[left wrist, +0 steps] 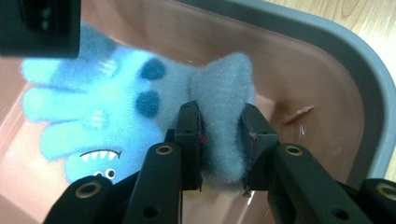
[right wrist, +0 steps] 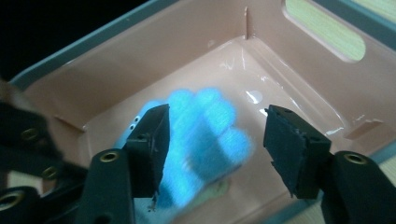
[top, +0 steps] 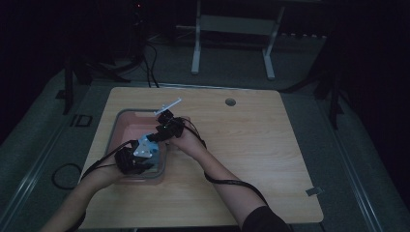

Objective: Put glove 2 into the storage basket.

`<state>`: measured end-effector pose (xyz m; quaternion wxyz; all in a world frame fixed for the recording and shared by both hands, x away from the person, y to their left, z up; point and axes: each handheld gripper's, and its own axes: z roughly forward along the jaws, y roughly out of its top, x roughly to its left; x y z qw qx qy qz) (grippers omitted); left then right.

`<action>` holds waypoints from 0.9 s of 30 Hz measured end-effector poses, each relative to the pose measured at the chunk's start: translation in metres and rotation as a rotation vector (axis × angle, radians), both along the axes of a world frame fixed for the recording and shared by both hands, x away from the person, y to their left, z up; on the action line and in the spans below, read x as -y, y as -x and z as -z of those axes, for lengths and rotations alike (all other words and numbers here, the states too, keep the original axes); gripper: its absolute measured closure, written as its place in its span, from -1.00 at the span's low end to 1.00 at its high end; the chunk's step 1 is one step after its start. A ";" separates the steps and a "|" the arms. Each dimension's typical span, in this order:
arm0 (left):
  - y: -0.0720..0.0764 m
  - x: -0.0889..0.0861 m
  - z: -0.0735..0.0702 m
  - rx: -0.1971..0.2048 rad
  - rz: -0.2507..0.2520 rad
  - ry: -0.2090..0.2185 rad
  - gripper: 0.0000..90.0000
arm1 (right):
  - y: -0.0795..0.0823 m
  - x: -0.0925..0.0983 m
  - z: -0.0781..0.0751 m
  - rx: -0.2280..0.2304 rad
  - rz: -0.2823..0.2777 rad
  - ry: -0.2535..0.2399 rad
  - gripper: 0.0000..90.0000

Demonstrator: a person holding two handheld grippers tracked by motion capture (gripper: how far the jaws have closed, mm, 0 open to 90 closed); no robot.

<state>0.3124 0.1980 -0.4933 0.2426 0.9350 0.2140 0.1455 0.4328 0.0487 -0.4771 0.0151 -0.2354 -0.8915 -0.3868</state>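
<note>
Two grippers over one glove. Left gripper: jaws clamped on the grey cuff of the fuzzy blue glove, pads pressing into the fabric from both sides, cuff bunched between them. Right gripper: jaws stand apart, nothing pinched; glove's fingers sit below and between the pads, blurred, and I can't tell if the left pad brushes them.

Glove: bright blue plush, finger stubs splayed, two dark blue spots on the back, pale striped patches, a small monster face with white zigzag teeth and round eyes near one edge. Cuff is grey-blue, same fuzzy texture.

Glove sits inside the pink tub with the grey rim, fingers toward the far side and cuff at the near end. Tub has a cut-out handle slot in one end wall and a glossy floor.

From the high view, the tub lies on the left part of the wooden table; left gripper at its near end, right gripper at its right rim, the two close together.
</note>
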 end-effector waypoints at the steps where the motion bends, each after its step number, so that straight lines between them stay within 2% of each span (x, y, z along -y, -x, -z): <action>1: 0.000 0.000 0.000 -0.003 -0.002 0.006 0.59 | 0.001 0.002 -0.001 0.005 -0.001 -0.001 -0.20; 2: 0.000 -0.001 0.000 -0.008 -0.009 0.011 0.55 | 0.002 0.004 -0.004 0.015 0.000 -0.005 -0.26; 3: 0.000 -0.001 -0.001 -0.008 -0.013 0.016 0.41 | 0.003 0.008 -0.006 0.006 -0.008 -0.012 -0.41; 4: 0.000 -0.001 -0.001 -0.009 -0.014 0.020 0.41 | 0.003 0.008 -0.006 0.006 -0.008 -0.012 -0.41; 5: 0.000 -0.001 -0.001 -0.009 -0.014 0.020 0.31 | 0.003 0.008 -0.006 0.006 -0.008 -0.012 -0.41; 6: 0.001 -0.003 -0.005 0.004 -0.035 0.032 0.31 | 0.004 0.010 -0.008 0.007 -0.016 -0.018 -0.46; 7: 0.001 -0.004 -0.007 0.010 -0.046 0.038 0.00 | 0.006 0.016 -0.011 -0.005 -0.045 -0.030 -0.63; 9: 0.001 -0.006 -0.012 0.026 -0.091 0.069 -0.24 | 0.008 0.021 -0.014 -0.005 -0.049 -0.046 -0.63; 12: -0.001 -0.009 -0.019 0.018 -0.134 0.104 -0.63 | 0.012 0.028 -0.019 0.004 -0.070 -0.054 -0.65; 13: -0.001 -0.009 -0.021 0.026 -0.148 0.104 -0.67 | 0.014 0.030 -0.021 0.009 -0.076 -0.059 -0.65; 17: 0.000 -0.005 -0.025 0.015 -0.157 0.135 -0.84 | 0.019 0.036 -0.025 0.013 -0.085 -0.068 -0.64; 24: 0.009 0.009 -0.033 0.068 -0.144 0.256 -0.91 | 0.028 0.052 -0.024 0.035 -0.117 -0.069 -0.64; 25: 0.010 0.011 -0.034 0.063 -0.133 0.272 -0.91 | 0.028 0.055 -0.024 0.041 -0.117 -0.069 -0.64; 27: 0.012 0.016 -0.035 0.074 -0.121 0.285 -0.91 | 0.030 0.060 -0.022 0.041 -0.122 -0.073 -0.64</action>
